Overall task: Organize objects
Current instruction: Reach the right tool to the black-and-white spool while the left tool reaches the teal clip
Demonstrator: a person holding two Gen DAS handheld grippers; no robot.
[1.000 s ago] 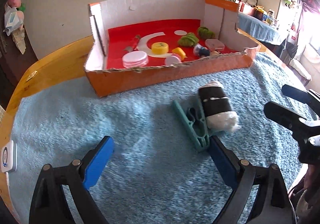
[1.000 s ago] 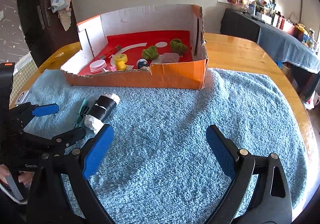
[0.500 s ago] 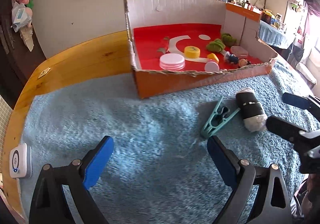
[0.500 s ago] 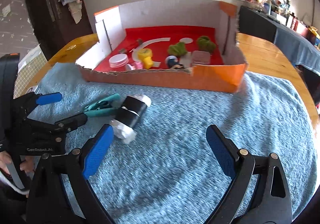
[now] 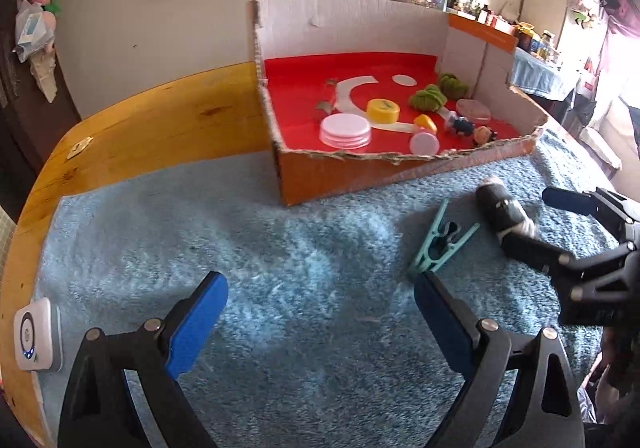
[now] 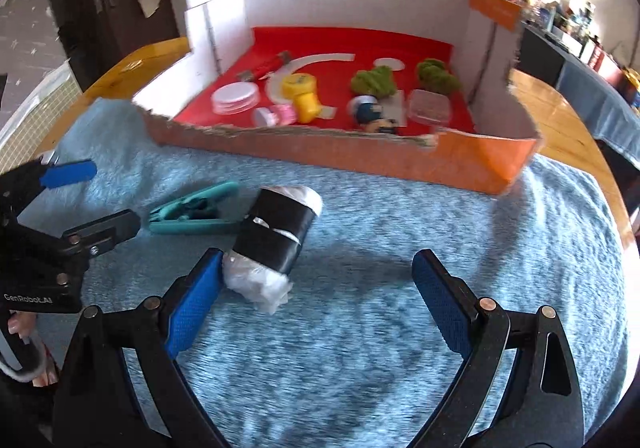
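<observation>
A black-and-white wrapped roll lies on the blue towel, next to a teal clothes peg. Both also show in the left wrist view: the roll and the peg. My right gripper is open, its left fingertip beside the roll's white end. It shows in the left wrist view around the roll. My left gripper is open and empty over the towel, left of the peg.
An open cardboard box with a red floor holds lids, green pieces and small toys; it also shows in the left wrist view. A small white device sits at the towel's left edge. The wooden table borders the towel.
My right gripper has moved forward and left, up to the roll. My left gripper has pulled back and left, so the peg and roll sit further to its right.
</observation>
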